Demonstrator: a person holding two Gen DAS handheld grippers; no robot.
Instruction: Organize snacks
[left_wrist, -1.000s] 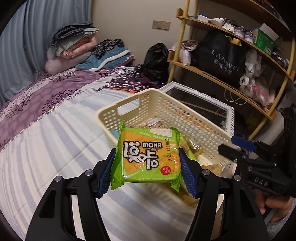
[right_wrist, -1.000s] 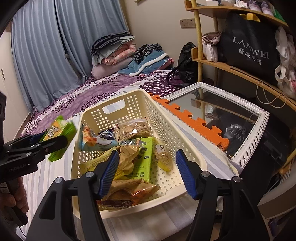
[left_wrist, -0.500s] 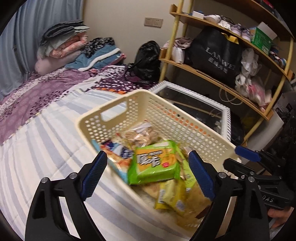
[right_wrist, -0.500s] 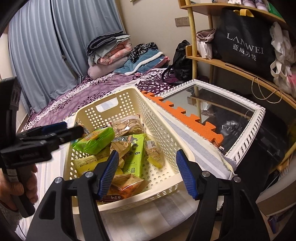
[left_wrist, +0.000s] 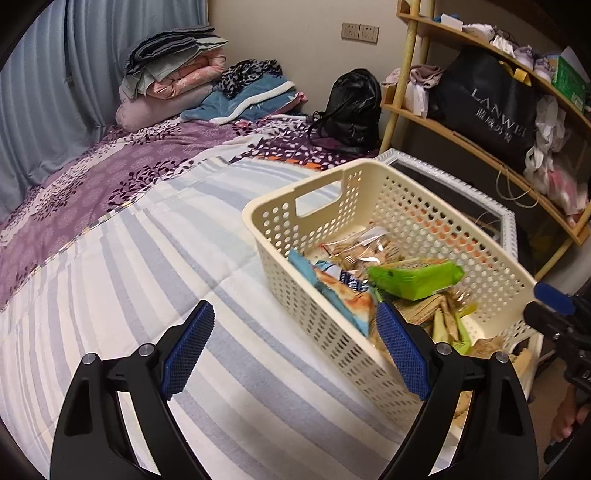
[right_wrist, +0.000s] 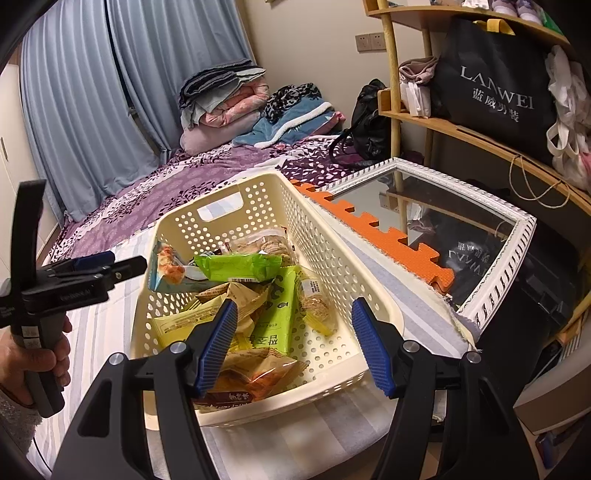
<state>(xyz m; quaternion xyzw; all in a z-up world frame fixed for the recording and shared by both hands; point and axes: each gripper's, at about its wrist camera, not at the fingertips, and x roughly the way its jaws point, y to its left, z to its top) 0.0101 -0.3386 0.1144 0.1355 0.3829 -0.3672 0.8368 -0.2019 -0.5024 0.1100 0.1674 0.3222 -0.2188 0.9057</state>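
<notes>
A cream perforated basket (left_wrist: 424, 206) (right_wrist: 325, 243) stands on the striped bed cover and holds several snack packs. A green Moka snack pack (left_wrist: 415, 282) (right_wrist: 240, 266) lies on top of the pile inside. My left gripper (left_wrist: 293, 349) is open and empty, just left of the basket's near wall; it shows from the side in the right wrist view (right_wrist: 110, 267). My right gripper (right_wrist: 291, 341) is open and empty above the basket's near end; its tip shows in the left wrist view (left_wrist: 550, 295).
The striped bed cover (left_wrist: 147, 277) spreads to the left. Folded bedding (left_wrist: 173, 70) lies at the far end. A white-framed mirror (right_wrist: 454, 221) and an orange foam mat (right_wrist: 373, 232) lie right of the basket. Wooden shelves (right_wrist: 480, 129) hold bags.
My left gripper opened and let the green Moka pack drop into the basket, then drew back to the left. My right gripper stayed open near the basket.
</notes>
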